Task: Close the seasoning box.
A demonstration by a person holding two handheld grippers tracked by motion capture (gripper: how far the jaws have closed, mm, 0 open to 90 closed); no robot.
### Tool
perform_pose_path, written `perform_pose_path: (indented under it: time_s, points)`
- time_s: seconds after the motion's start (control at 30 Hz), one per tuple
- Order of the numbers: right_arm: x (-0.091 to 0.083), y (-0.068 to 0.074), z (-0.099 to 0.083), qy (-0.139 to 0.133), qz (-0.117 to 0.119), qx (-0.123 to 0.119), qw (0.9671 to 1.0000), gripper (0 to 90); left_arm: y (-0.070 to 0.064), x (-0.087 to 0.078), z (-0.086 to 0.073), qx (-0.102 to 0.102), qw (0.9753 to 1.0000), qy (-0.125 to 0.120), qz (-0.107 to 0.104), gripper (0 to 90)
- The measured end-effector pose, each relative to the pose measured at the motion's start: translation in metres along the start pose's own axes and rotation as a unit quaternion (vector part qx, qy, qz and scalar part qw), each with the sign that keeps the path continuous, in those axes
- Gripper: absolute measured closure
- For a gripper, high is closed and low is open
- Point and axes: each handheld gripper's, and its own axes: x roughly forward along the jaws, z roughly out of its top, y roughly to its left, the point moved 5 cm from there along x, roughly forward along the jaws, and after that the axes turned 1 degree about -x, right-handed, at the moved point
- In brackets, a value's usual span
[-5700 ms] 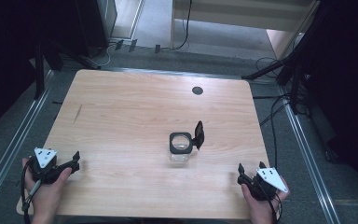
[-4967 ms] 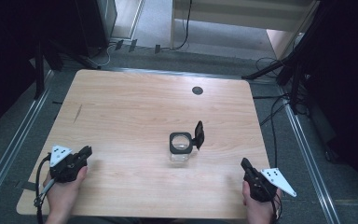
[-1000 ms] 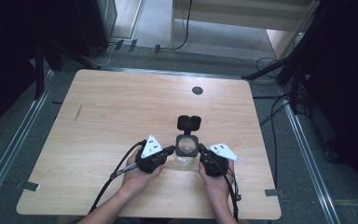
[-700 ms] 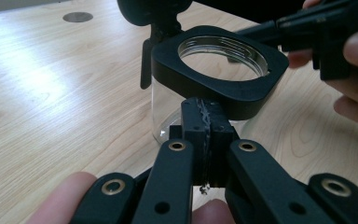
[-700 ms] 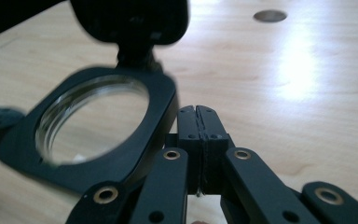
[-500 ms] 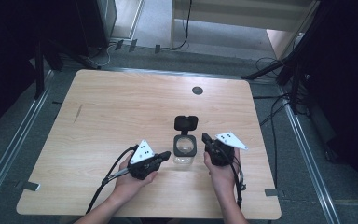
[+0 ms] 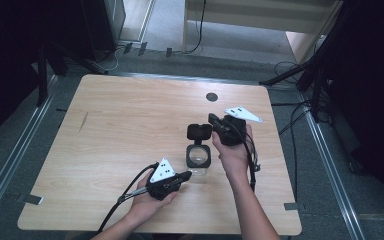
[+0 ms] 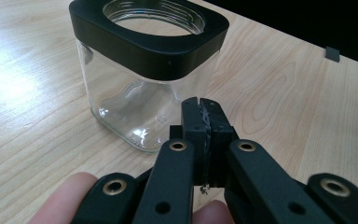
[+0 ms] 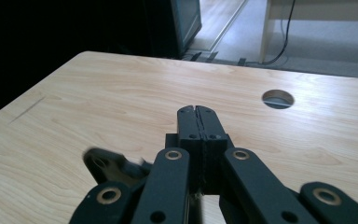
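Note:
A square glass jar (image 7: 198, 159) with a black collar stands open near the table's middle. Its black flip lid (image 7: 199, 132) stands up behind it. In the left gripper view the jar (image 8: 144, 70) is close, just past my left gripper (image 8: 200, 105), whose jaws are pressed together on nothing. From above, the left gripper (image 7: 186, 175) lies low at the jar's near left corner. My right gripper (image 7: 212, 119) is held up beside the lid's right edge, jaws shut and empty. In the right gripper view, the right gripper (image 9: 198, 112) points over the table, with the blurred lid (image 9: 107, 165) below left.
The wooden table (image 7: 130, 120) has a round cable hole (image 7: 211, 96) at the back, also visible as the hole (image 9: 278, 99) ahead of the right gripper. A cable trails from each gripper toward the near edge. Dark stands and cables surround the table.
The right gripper has moved away from the jar's right side, farther back and up beside the lid. The left gripper has shifted slightly right, toward the jar's near corner.

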Motion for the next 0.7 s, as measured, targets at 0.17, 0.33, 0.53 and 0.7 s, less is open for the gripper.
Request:
perform_pose_path:
  time_s: [0.17, 0.33, 0.53, 0.7]
  points:
    - [0.007, 0.008, 0.004, 0.017, 0.006, 0.012, 0.9998, 90.0, 0.000, 0.003, 0.001, 0.002, 1.0000, 0.000, 0.004, 90.0]
    - [0.003, 0.011, -0.001, 0.022, 0.004, 0.006, 0.9997, 90.0, 0.000, 0.006, 0.001, 0.000, 1.0000, -0.001, 0.005, 90.0]
    - [-0.012, 0.016, -0.009, 0.018, 0.011, -0.009, 0.9997, 90.0, 0.000, 0.007, 0.002, -0.001, 1.0000, -0.002, 0.004, 90.0]
    - [-0.025, 0.024, -0.028, 0.022, 0.021, -0.021, 0.9993, 90.0, 0.000, 0.008, 0.002, -0.002, 1.0000, -0.002, 0.006, 90.0]
